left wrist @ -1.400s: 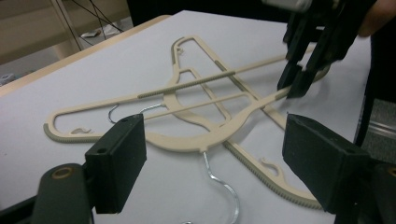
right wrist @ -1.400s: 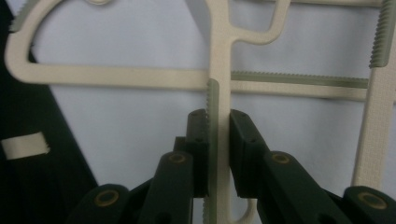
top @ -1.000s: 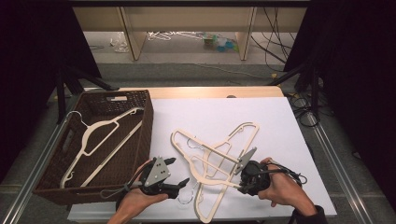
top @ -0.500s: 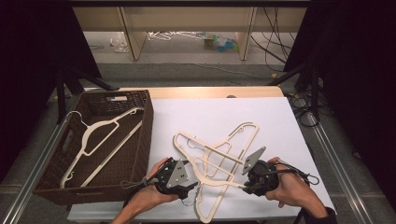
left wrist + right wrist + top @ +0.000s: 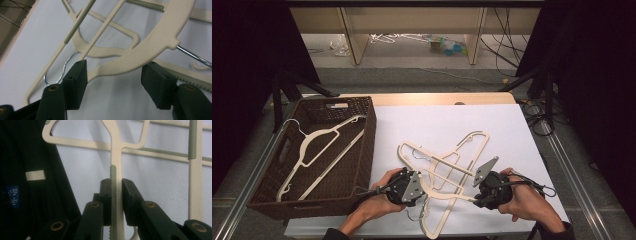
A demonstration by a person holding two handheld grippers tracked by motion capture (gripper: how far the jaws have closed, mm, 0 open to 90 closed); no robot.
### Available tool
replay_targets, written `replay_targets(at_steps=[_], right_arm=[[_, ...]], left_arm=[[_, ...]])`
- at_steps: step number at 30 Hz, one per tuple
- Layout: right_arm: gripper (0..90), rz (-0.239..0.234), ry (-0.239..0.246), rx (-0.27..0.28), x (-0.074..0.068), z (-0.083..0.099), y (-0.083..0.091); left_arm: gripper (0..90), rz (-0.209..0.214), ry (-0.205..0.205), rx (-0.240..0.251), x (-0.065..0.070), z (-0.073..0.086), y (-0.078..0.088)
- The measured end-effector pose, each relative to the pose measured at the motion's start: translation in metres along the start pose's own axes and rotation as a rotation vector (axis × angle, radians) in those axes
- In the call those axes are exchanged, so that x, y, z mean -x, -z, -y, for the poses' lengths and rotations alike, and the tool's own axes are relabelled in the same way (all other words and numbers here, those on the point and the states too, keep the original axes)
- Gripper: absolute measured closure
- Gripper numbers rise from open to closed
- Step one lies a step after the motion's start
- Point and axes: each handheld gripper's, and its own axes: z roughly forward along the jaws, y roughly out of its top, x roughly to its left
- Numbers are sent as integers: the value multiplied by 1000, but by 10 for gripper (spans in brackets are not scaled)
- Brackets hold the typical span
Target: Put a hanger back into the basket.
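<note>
Since a second ago your right gripper (image 5: 116,195) has clenched on a cream plastic hanger (image 5: 447,167) at lower centre of the tabletop (image 5: 507,130); your left gripper (image 5: 113,82) advanced, fingers released, suggesting untangling begins.

The high view looks forward and down over the worktop (image 5: 512,130); both gripper views sit close, sharing its crossed hangers (image 5: 447,172) near the front.

From above, my hands cover both tongs' jaws. In the left gripper view the hook (image 5: 191,53) of the nearest cream hanger (image 5: 140,53) runs off the right edge. The far floor clutter (image 5: 442,42) is too small to identify.
</note>
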Motion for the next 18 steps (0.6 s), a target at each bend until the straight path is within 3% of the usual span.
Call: replay_targets(at_steps=[6,9,13,18], right_arm=[[794,7,19,5,3,2,-1],[793,7,26,4,5,4,-2],[793,13,40,-11,7,7,-3],[793,12,47,2,11,11,-1]], left_arm=[[534,42,-150,16,3,-6,-2],[601,58,-260,25,6,-11,-1],[667,85,-362,25,8,-18,-2],[727,87,-415,21,5,-26,3]])
